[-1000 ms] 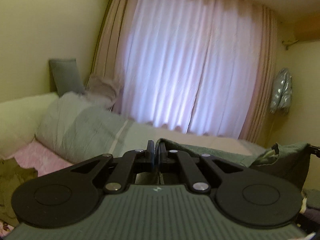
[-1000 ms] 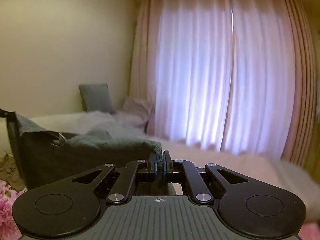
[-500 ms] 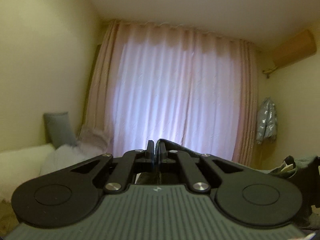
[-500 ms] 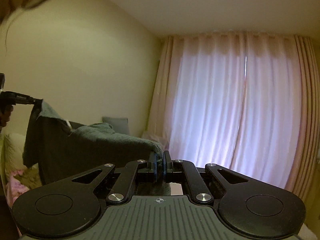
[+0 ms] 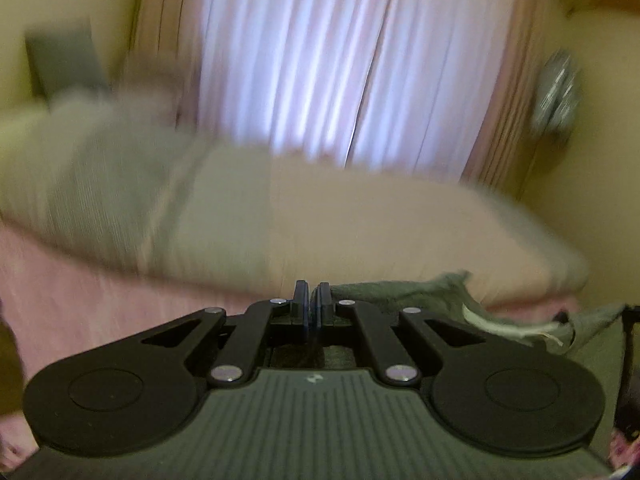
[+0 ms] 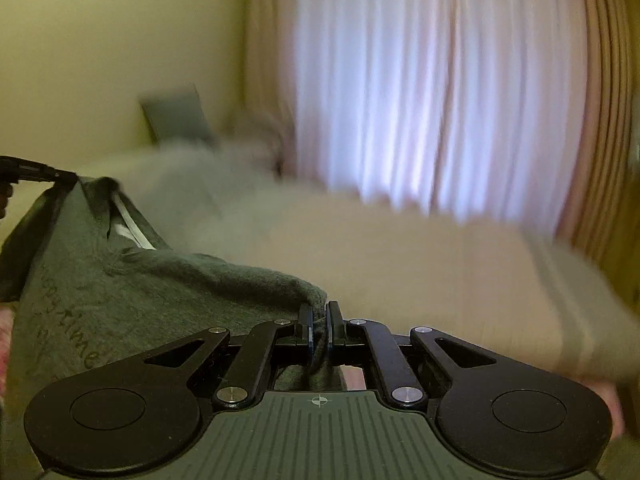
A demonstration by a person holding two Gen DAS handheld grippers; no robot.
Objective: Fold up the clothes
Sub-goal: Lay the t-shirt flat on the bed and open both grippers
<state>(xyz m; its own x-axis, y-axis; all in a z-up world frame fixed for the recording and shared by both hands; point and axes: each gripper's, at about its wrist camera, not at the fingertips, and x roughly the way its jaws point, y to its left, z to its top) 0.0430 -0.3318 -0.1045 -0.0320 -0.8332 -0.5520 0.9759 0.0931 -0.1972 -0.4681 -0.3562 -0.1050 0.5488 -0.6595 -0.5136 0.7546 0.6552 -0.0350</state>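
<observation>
A dark grey-green T-shirt [image 6: 132,292] with printed lettering hangs stretched between my two grippers above the bed. My right gripper [image 6: 318,316] is shut on one top corner of the shirt, the cloth pinched between its pads. In the right wrist view the left gripper [image 6: 44,172] shows at the far left, gripping the other corner. In the left wrist view my left gripper [image 5: 312,294] is shut, and the T-shirt [image 5: 436,300] with its white neck label runs off to the right. The shirt's lower part is hidden below both grippers.
A bed with a beige and grey duvet [image 5: 320,224] lies ahead, blurred. A pink sheet [image 5: 72,288] covers its near side. A grey pillow [image 6: 176,114] leans on the wall. Pink curtains [image 6: 432,92] fill the back. A silver jacket [image 5: 556,88] hangs at right.
Both grippers swung up toward the curtains and ceiling half a second ago, then dropped back down toward the bed. The shirt stayed gripped and stretched between them throughout.
</observation>
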